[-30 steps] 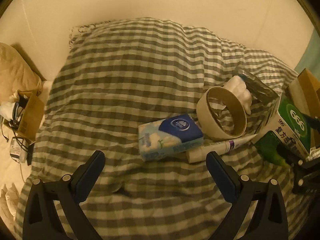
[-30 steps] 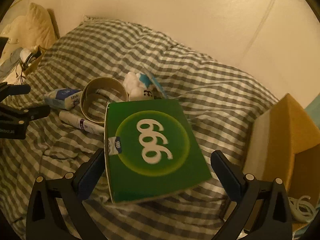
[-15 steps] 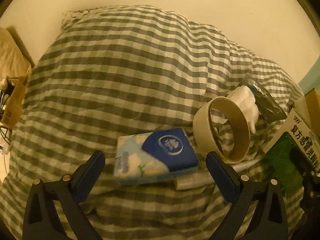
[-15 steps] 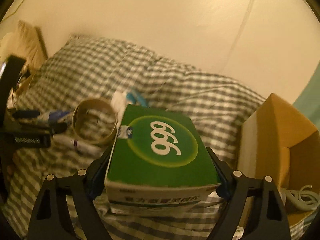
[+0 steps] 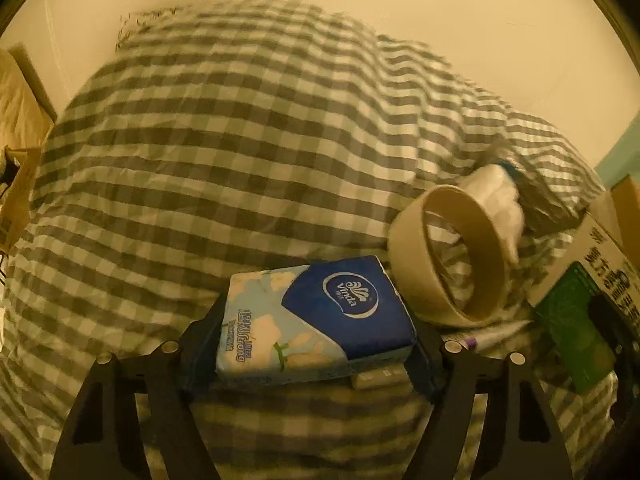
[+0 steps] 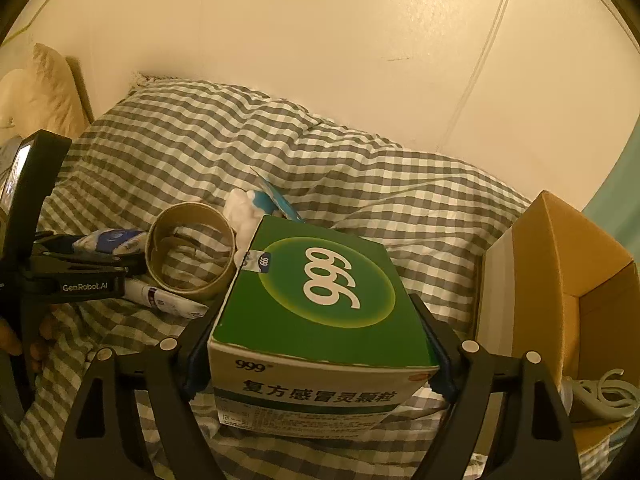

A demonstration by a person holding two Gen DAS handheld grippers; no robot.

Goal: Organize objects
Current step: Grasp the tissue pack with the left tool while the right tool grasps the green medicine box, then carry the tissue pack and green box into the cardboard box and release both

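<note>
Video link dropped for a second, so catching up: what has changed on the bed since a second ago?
Both grippers closed. The left gripper moved in from open and clamped the tissue pack. The right gripper, open around the green 999 box, gripped it and tipped it level. The tape ring, white tube and cardboard box stayed put.

I have my left gripper (image 5: pixel 316 344) closed with its 2 fingers pressing the sides of the tissue pack (image 5: pixel 316 316), and my right gripper (image 6: pixel 316 354) likewise clamped on the green box (image 6: pixel 320 312), both held low and level.
</note>
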